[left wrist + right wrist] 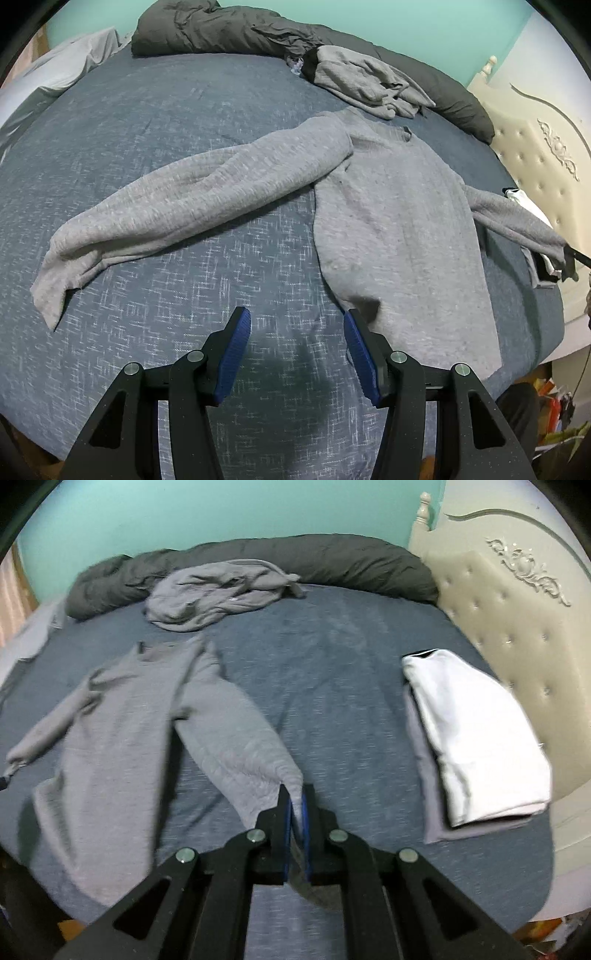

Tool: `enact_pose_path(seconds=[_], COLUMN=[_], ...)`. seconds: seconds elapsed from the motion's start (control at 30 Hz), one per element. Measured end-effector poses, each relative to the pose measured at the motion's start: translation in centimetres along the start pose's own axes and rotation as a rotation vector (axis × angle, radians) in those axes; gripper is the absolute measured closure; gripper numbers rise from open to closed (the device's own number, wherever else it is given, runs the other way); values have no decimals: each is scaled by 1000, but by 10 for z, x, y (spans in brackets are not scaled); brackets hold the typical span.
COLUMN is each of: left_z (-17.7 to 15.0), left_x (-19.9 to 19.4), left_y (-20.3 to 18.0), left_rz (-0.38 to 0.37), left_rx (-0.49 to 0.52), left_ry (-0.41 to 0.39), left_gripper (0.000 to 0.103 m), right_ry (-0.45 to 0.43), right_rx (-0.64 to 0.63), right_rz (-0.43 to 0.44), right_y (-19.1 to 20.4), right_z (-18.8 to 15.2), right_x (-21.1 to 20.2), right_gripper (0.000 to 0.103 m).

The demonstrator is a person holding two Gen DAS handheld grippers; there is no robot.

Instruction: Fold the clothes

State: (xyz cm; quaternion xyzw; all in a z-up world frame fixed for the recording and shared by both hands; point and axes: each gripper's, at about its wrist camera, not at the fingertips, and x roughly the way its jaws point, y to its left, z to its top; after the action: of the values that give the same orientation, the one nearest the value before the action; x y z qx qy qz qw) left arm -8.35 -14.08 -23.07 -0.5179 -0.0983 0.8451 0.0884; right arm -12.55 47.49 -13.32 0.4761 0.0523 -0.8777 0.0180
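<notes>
A bed (155,122) covered with a blue, white-flecked sheet fills both views, set against a turquoise wall (221,513) and a cream tufted headboard (509,627) with carved ornament. The task's thing, a grey long-sleeved sweatshirt (399,221), lies flat on the sheet with its neckline toward the far side of the bed and its hem toward the near edge; the fabric is heathered grey, lightly creased, and the torso is spread open. One sleeve (184,214) extends across the sheet away from the torso, its cuff resting flat near the bed's edge. The other sleeve (236,738) is drawn out from the opposite shoulder, and its cuff is clenched between the blue pads of the right claw (295,805), whose fingers are pressed together on the cloth. The left claw (297,328) hangs released above the sheet just beside the sweatshirt's lower corner, its blue pads apart with nothing between them. A crumpled grey garment (218,590) lies beyond the sweatshirt, touching a rolled dark grey duvet (332,565) along the far side. Near the headboard, well apart from the sweatshirt, a folded white garment (476,731) sits on a folded grey one (424,775).
</notes>
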Motion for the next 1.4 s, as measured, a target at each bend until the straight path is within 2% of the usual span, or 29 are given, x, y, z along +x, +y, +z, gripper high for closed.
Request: enact_pose_path(seconds=[0.1, 0.17, 0.2, 0.3, 0.33, 0.43, 0.47, 0.57, 0.7, 0.77, 0.87, 0.93, 1.1, 1.13, 1.2, 1.23, 1.33, 1.4], left_z=[-2, -3, -3, -4, -3, -3, -3, -3, -5, -7, -9, -8, -5, -5, -4, -4, -4, -5], left_x=[4, 6, 7, 8, 9, 9, 10, 12, 16, 17, 18, 18, 20, 21, 21, 21, 22, 21], left_y=[-1, -1, 0, 2, 3, 4, 4, 3, 0, -2, -4, -4, -4, -4, -7, -9, -12, -12], left_rz=[7, 13, 15, 25, 27, 25, 25, 22, 23, 26, 34, 38, 43, 42, 44, 42, 45, 47], left_rx=[-3, 0, 1, 0, -3, -14, -16, -23, -26, -25, -16, -16, -30, -32, -28, -24, -13, -13], left_ry=[16, 24, 27, 34, 35, 35, 35, 36, 45, 51, 56, 57, 57, 57, 56, 57, 59, 59], left_gripper=[46, 46, 46, 46, 46, 46, 46, 46, 45, 45, 45, 45, 45, 45, 45, 45, 45, 45], right_ry=[12, 59, 83, 185, 180, 112, 95, 76, 127, 163, 203, 226, 260, 260, 251, 236, 190, 122], right_rx=[-21, -18, -15, 24, 31, 88, 108, 193, 236, 243, 264, 309, 330, 328, 324, 325, 326, 327], right_rz=[-71, -63, -56, 53, 70, 106, 89, 52, 73, 86, 35, 37, 100, 112, 120, 121, 122, 106], right_y=[-6, -8, -9, -14, -16, -34, -41, -67, -84, -87, -95, -105, -107, -106, -102, -101, -100, -105], right_z=[-3, -15, -21, -42, -49, -56, -57, -61, -76, -84, -98, -111, -129, -133, -137, -136, -135, -126], right_x=[18, 42, 55, 83, 85, 77, 75, 72, 85, 99, 115, 126, 136, 135, 133, 129, 118, 102], right_gripper=[98, 97, 96, 92, 89, 64, 54, 53, 47, 47, 47, 47, 48, 52, 84, 90, 94, 95])
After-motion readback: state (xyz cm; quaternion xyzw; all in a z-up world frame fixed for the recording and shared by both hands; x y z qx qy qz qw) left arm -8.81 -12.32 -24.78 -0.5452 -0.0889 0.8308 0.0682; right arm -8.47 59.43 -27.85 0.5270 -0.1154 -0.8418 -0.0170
